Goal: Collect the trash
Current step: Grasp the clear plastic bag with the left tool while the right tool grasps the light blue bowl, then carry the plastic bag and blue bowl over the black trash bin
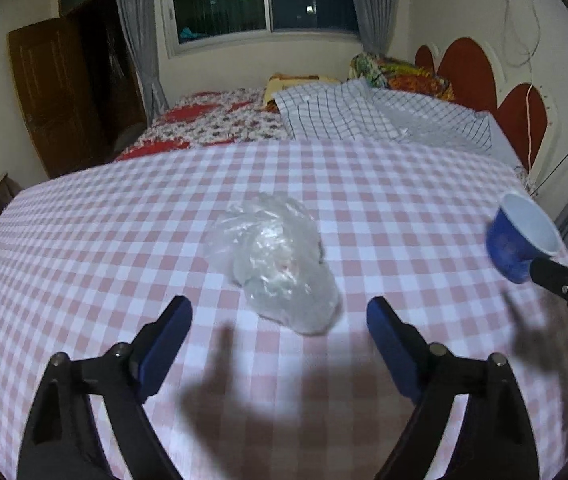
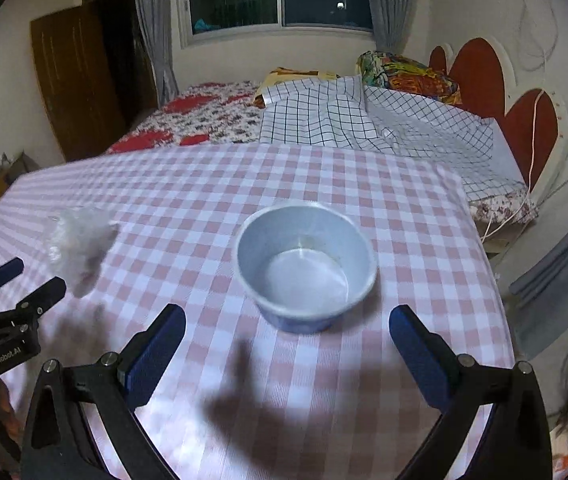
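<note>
Checked pink-and-white tablecloth [image 1: 132, 216] is seen from the left wrist camera, spread over a table and filling most of the view. A crumpled clear plastic bag [image 1: 276, 264] is laid on the tablecloth near its middle, just ahead of the left gripper [image 1: 280, 320]. The blue-padded jaws of the left gripper are spread wide on either side of the bag's near end, and nothing is gripped between them. A blue paper cup [image 1: 519, 236] is shown at the tablecloth's right edge, with the right gripper [image 1: 563, 264] beside it; whether it is touched cannot be told. A bed [image 1: 220, 120] with a checked sheet is seen beyond the tablecloth's far edge

From the right wrist camera, the same tablecloth [image 2: 403, 208] is shown with the blue paper cup [image 2: 303, 272] standing upright near its middle, its pale inside empty. The right gripper [image 2: 287, 344] is held just short of the cup, its jaws spread wide and empty. The plastic bag [image 2: 80, 248] is seen toward the tablecloth's left side, blurred, with the left gripper [image 2: 24, 280] beside it, its jaws parted
</note>
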{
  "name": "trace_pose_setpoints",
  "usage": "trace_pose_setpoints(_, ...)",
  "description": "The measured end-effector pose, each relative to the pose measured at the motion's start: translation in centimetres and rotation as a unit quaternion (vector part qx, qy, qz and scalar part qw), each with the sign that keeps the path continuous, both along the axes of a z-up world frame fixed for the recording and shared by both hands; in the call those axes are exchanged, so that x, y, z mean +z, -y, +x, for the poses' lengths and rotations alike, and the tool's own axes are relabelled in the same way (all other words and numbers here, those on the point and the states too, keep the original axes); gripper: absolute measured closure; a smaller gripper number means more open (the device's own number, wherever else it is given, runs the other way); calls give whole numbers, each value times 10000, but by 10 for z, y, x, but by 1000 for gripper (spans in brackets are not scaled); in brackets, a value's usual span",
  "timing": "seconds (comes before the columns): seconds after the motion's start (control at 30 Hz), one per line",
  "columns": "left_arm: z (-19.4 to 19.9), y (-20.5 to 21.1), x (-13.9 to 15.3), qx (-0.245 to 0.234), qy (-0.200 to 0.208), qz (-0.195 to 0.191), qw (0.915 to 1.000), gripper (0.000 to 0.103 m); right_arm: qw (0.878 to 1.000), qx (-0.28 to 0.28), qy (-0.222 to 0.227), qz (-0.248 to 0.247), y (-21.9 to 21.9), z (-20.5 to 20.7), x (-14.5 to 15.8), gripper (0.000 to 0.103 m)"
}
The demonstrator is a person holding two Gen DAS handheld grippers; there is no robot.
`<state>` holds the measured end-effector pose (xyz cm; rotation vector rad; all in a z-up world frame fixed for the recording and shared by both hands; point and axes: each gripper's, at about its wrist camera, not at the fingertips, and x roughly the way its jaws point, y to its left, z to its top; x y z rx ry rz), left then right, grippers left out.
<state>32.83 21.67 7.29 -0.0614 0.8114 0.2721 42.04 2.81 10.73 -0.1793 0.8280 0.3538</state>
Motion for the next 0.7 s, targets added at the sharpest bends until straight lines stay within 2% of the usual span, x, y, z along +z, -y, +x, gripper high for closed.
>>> trace_pose_setpoints(0.3,23,-19,-5,-9,-94,-218,9997,17,9998,-88,-158,-75,-4,29,-10,6)
trace_pose_setpoints(0.33,27,-19,-4,-31,-113,-234,9997,18,9998,-85,-186,-62,-4,30,-12,9)
trace_pose_setpoints(0.43,38,-18,-6,-30,-202,-209,9996,25,9995,-57,-314,-5,-1,33,-17,21)
trace_pose_setpoints(0.47,41,-17,-8,-45,-248,-218,9994,32,9994,-43,-339,14,-1,34,-19,26)
trace_pose_setpoints(0.5,44,-16,-10,-91,-299,-222,9993,49,9995,-35,-324,28,0,33,-19,26)
trace_pose_setpoints(0.6,46,-8,-8,-162,-256,-86,9995,53,9996,1,-283,90,4,31,-17,26)
trace_pose_setpoints(0.7,43,-1,-4,-254,-101,-122,9996,54,9997,13,-210,128,11,26,-14,26)
